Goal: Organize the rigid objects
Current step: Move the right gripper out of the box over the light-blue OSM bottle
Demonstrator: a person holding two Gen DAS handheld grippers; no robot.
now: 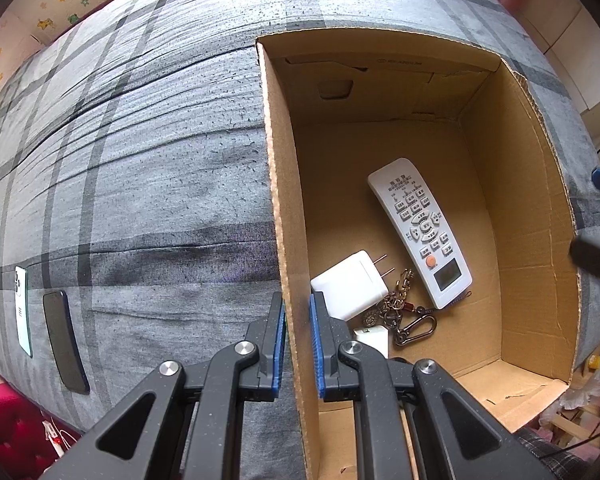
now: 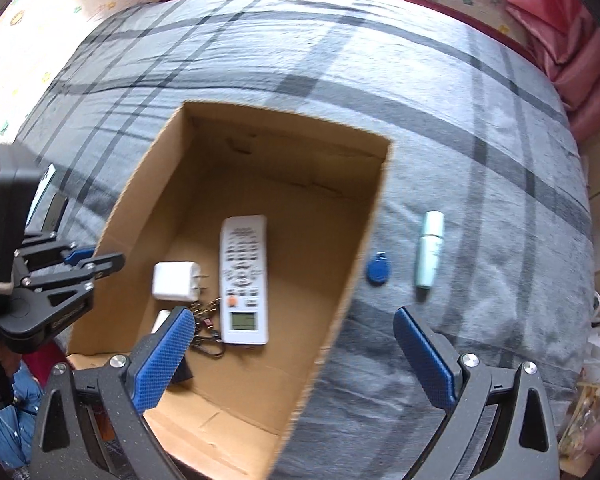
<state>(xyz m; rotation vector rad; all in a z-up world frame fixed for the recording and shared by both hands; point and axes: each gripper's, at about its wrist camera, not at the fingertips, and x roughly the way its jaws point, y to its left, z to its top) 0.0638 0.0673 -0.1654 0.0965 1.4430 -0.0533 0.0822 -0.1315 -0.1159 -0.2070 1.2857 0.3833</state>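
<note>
An open cardboard box (image 1: 520, 208) stands on a grey plaid bed. In it lie a white remote (image 1: 420, 232), a white charger plug (image 1: 350, 284) and a key chain with a carabiner (image 1: 404, 316). My left gripper (image 1: 297, 316) points down and is shut on the box's left wall. In the right wrist view the same box (image 2: 300, 160) holds the remote (image 2: 244, 280) and the charger (image 2: 176, 280). My right gripper (image 2: 292, 320) hangs open above the box's right edge, with nothing between its fingers. A blue key fob (image 2: 378, 266) and a mint-green tube (image 2: 430, 248) lie on the bed right of the box.
Two phones, one white (image 1: 23, 312) and one black (image 1: 66, 340), lie on the bed left of the box. A small white item (image 1: 374, 338) sits by the key chain. Pink bedding (image 2: 572, 48) lies at the far right; a patterned wall runs behind the bed.
</note>
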